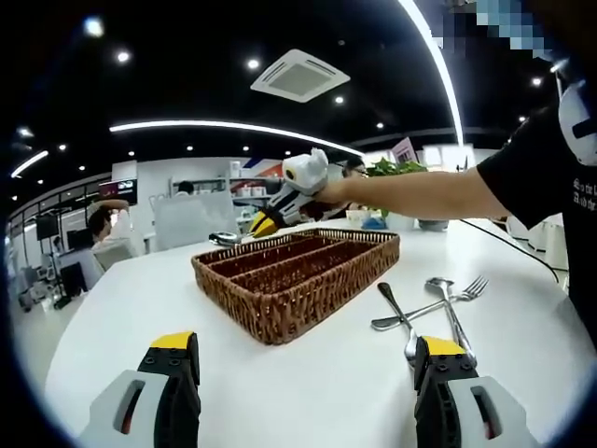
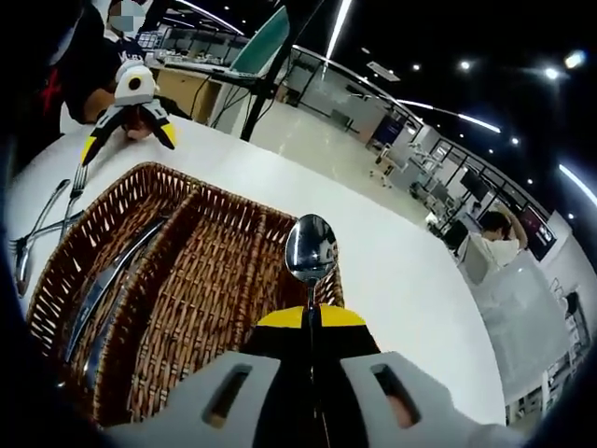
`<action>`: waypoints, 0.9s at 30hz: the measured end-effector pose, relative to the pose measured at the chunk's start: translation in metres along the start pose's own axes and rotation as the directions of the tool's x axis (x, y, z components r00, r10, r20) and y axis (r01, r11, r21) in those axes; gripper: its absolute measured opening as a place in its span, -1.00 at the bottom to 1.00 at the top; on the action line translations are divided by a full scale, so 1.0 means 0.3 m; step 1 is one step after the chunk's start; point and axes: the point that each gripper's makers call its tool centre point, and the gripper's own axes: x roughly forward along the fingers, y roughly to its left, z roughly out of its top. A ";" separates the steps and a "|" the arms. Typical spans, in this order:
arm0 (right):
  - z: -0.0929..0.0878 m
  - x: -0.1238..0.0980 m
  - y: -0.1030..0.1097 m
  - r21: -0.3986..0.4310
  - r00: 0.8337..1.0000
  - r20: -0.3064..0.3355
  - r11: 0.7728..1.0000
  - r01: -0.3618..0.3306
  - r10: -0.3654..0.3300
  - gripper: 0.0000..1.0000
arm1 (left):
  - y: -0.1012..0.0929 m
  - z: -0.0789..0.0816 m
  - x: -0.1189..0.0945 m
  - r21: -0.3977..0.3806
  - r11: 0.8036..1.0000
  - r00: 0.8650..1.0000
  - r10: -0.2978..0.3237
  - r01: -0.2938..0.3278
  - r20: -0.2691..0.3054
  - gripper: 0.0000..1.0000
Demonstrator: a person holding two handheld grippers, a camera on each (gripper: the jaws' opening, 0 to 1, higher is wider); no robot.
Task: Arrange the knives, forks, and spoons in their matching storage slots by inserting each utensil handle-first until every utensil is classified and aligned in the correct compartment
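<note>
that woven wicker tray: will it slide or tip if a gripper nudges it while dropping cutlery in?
The brown woven wicker tray sits flat and wide on the smooth white table, so tipping seems unlikely. Open weave suggests it is light, so it may slide. Its walls would probably flex slightly.

1. One woven basket (image 2: 201, 280) stood on the tabletop (image 1: 140, 308), split into three long compartments (image 2: 233, 271).
2. Two knives (image 2: 110, 280) lay in one outer compartment.
3. Three spoons in all were counted: one spoon (image 2: 311, 247) pinched in the right claw (image 2: 311, 317), and two loose spoons (image 1: 440, 283) beside the basket.
4. One fork (image 1: 474, 286) lay crossed with those loose spoons.
5. That made three loose utensils on the tabletop and six utensils altogether.
6. Two claws were counted, the left claw (image 1: 308, 350) being the second.
</note>
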 end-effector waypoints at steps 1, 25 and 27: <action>-0.011 0.009 0.004 0.000 1.000 -0.005 1.000 -0.003 0.003 -1.00 | 0.002 0.000 -0.001 -0.002 1.000 1.000 0.002 -0.002 0.000 1.00; -0.149 0.105 0.030 0.134 0.992 -0.068 0.986 -0.097 0.107 -0.99 | -0.005 -0.001 0.003 -0.006 1.000 1.000 -0.012 0.012 0.005 1.00; -0.148 0.104 0.030 0.130 0.991 -0.079 0.986 -0.100 0.111 -0.98 | -0.005 -0.002 0.004 -0.004 1.000 1.000 -0.013 0.013 0.004 1.00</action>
